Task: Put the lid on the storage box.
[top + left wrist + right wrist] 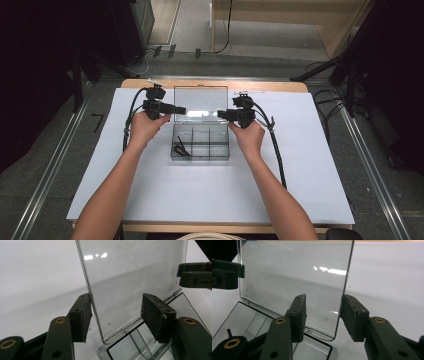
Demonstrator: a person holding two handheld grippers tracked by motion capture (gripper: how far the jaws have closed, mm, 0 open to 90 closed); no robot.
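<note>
A single clear plastic box (200, 142) is seen near the middle of the white-covered bench (300, 165), its base divided into six compartments in two rows of three. The walls are transparent and faintly scuffed. One lid (200, 102), a flat clear pane with rounded corners, is hinged along the far edge of the box and stands upright, with light reflections on its surface. One small dark item (181, 148) lies in the near compartment at the left end of the box; what it is cannot be told.

Two hand-held grippers are counted, one at each side of the lid. The left hand-held gripper (116, 315) is held at the lid's left edge: in the left gripper view its jaws straddle that edge near the lower corner, one pad (82, 317) lying against or just beside the edge and the other pad (156, 313) standing clear of the pane. Its jaws are apart and nothing is clamped.

The right hand-held gripper (323, 317) is held at the lid's right edge. In the right gripper view the lid's edge runs between its two pads, one (298, 317) in front of the pane and one (353, 317) just beside the edge; a gap remains, so the lid is not clamped.
</note>
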